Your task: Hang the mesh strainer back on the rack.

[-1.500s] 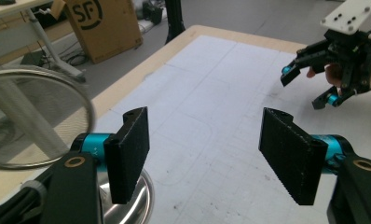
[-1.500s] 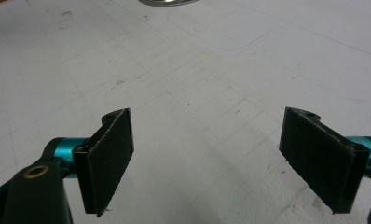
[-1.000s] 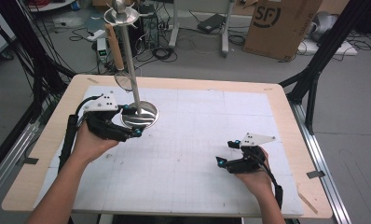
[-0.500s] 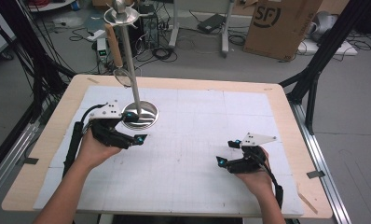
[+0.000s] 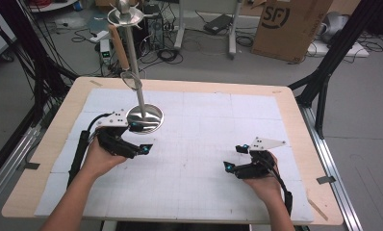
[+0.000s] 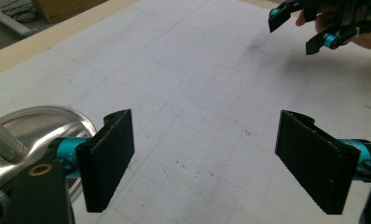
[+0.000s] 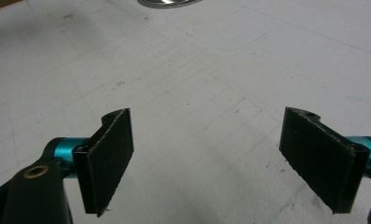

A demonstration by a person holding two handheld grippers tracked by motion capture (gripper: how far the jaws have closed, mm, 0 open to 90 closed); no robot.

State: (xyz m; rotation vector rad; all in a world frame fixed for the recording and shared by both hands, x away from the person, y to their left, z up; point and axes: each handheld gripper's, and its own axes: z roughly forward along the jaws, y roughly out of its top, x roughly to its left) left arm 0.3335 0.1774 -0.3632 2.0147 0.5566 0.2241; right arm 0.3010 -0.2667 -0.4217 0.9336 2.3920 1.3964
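Standing on the white gridded mat [image 5: 204,125], the metal stand [image 5: 139,96] has its round steel base [image 5: 145,116] toward the table's left half and a slim pole rising to a small top dish [image 5: 125,15]; a wooden-handled tool [image 5: 120,50] with a wire ring hangs against the pole. Just beside the base, the left gripper [image 5: 140,139] has been opening its jaws, which now gape wide over bare mat with nothing between them; its own view shows the base edge [image 6: 44,122] close by its left jaw. Well apart, toward the table's right, the right gripper [image 5: 234,158] lies low over the mat, jaws spread wide and empty. Beyond the wooden table [image 5: 295,103], a cardboard box [image 5: 290,26] on the floor bears the letters "SF", and cables [image 5: 180,48] sprawl across the grey floor between black frame legs.
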